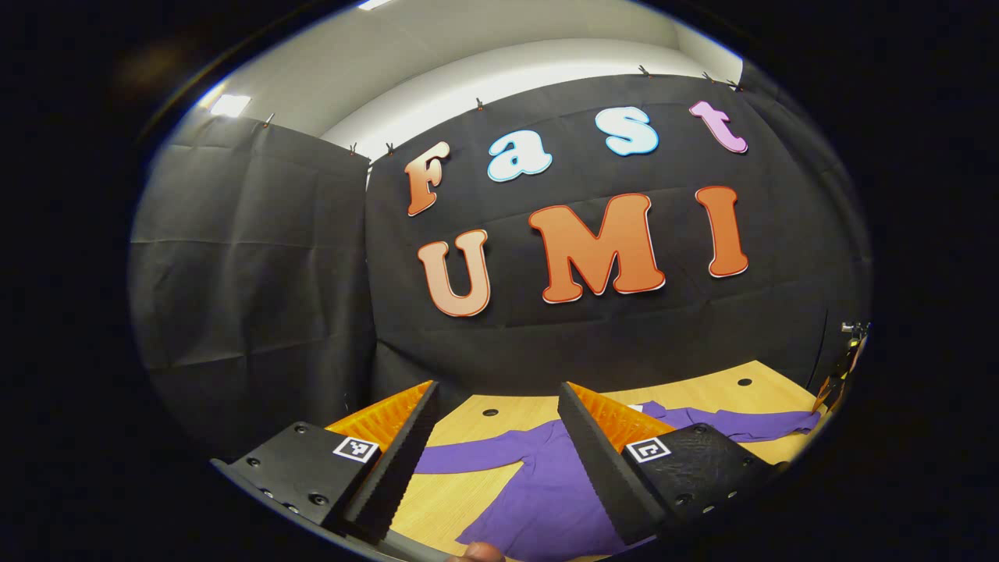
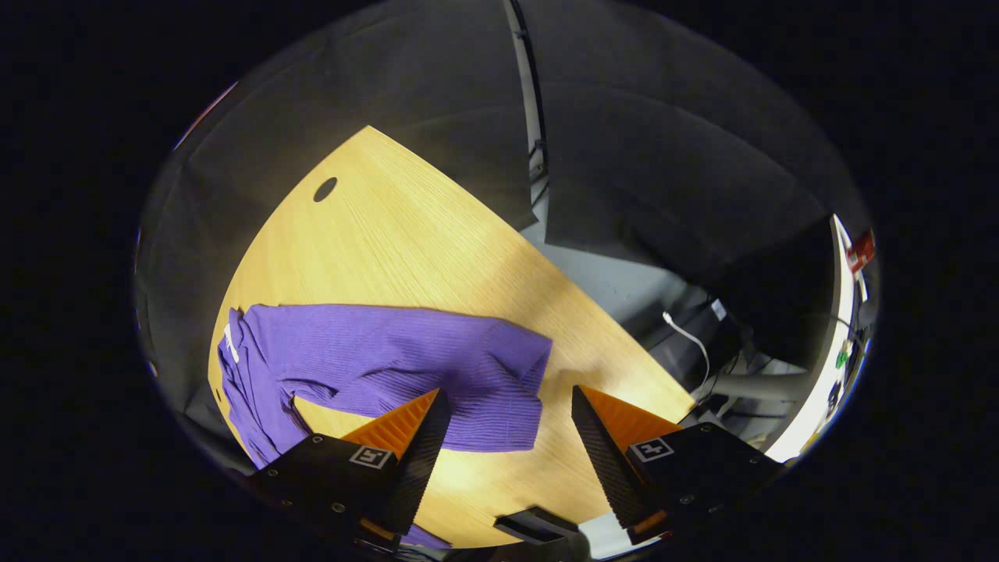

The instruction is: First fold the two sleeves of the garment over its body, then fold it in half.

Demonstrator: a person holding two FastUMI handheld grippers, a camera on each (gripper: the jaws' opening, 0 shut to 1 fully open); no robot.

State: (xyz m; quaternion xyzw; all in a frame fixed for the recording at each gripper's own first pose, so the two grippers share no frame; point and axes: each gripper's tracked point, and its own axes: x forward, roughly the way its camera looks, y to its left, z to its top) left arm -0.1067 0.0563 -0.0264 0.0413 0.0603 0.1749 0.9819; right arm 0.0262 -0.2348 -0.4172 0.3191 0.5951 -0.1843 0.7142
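— On the bench (image 2: 406, 234), what lies there?
— Pale wood with round holes, black cloth walls behind; a purple garment (image 2: 375, 367) spread flat, a white tag at its neck, too small to read.
— And each hand-held gripper?
— Left hand-held gripper (image 1: 495, 417) released, above the garment. Right hand-held gripper (image 2: 507, 421) released too, over a sleeve's end.

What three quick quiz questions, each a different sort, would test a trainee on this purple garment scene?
1. True or false: the right claw is shut on the purple garment.
2. The garment lies on: A) a wooden table B) the floor C) a chair.
3. Fill in: the left claw has its jaws ____.

Key: 1 false, its jaws stand open above a sleeve end. 2 A. 3 open.
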